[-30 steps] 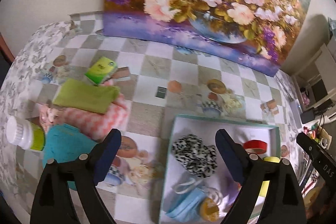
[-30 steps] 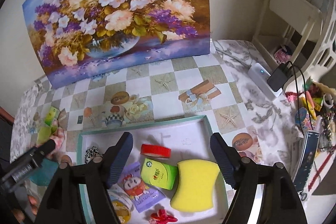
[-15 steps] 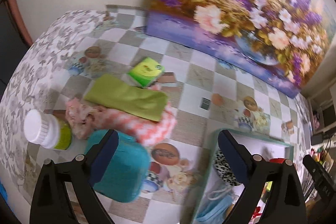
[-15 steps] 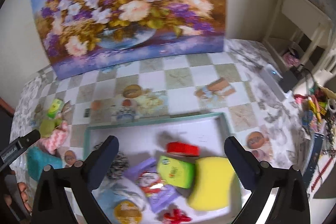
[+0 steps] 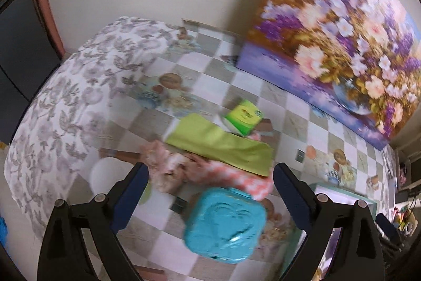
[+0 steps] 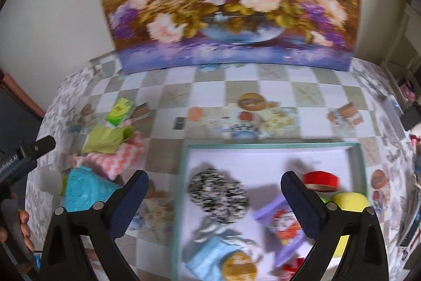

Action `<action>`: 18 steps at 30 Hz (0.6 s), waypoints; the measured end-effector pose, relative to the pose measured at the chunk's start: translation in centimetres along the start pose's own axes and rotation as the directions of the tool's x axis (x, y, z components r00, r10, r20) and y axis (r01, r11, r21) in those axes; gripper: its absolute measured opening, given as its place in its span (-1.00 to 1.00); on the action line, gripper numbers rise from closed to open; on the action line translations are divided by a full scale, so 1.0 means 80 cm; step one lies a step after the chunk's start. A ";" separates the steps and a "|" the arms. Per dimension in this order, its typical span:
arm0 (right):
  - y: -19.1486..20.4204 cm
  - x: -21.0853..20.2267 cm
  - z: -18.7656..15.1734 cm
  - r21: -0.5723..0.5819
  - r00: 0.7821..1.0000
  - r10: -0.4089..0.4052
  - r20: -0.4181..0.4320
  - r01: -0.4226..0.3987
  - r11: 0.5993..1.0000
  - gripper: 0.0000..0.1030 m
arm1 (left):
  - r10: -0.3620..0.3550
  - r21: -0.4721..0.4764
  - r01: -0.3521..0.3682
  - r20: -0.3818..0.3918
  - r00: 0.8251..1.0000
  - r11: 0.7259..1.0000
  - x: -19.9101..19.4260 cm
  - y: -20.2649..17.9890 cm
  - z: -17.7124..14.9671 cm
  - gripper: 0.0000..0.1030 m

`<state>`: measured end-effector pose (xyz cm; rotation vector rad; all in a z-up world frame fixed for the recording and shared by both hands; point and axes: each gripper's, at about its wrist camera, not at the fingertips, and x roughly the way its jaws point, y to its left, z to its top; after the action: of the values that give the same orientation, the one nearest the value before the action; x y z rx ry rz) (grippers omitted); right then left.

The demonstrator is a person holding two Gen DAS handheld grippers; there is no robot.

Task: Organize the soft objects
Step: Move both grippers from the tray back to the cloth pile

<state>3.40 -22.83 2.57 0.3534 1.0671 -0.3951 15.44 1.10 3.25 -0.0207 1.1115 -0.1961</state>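
Observation:
In the left wrist view my left gripper (image 5: 210, 191) is open above a pile on the tablecloth. The pile holds a folded green cloth (image 5: 218, 144), a pink checked cloth (image 5: 236, 178) and a teal box (image 5: 223, 225), none of them touched. A green tissue pack (image 5: 243, 116) lies just beyond. My right gripper (image 6: 214, 186) hangs open over the white tray (image 6: 263, 145), above a black-and-white fuzzy thing (image 6: 218, 195). Nothing is between its pads. The same pile, with its green cloth (image 6: 105, 138), shows left of the tray.
The tray also holds red tape (image 6: 319, 179), a yellow sponge (image 6: 350, 200), a purple packet (image 6: 281, 220), a blue face mask (image 6: 208, 257) and a gold tin (image 6: 239, 267). A white bottle cap (image 5: 105, 175) stands beside the pile. A flower painting (image 6: 231, 4) leans at the back.
My left gripper has swung left, from over the tray's corner to over the cloth pile. The right gripper opened wider and moved left across the tray, from the sponge to the fuzzy thing.

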 end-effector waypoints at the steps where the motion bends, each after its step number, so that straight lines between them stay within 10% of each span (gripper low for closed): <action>1: 0.007 0.002 -0.001 -0.009 1.000 0.008 -0.003 -0.008 1.000 0.98 | 0.004 -0.008 -0.004 0.000 1.000 1.000 0.000 0.006 0.001 0.86; 18: 0.066 0.045 -0.001 -0.040 0.993 0.116 -0.020 -0.116 0.992 0.98 | -0.016 -0.039 0.013 -0.059 0.998 0.999 0.045 0.048 0.015 0.86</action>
<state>7.41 -18.70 -0.23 0.3810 1.0647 -0.2665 18.61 4.18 0.16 -0.0574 1.1745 -0.1896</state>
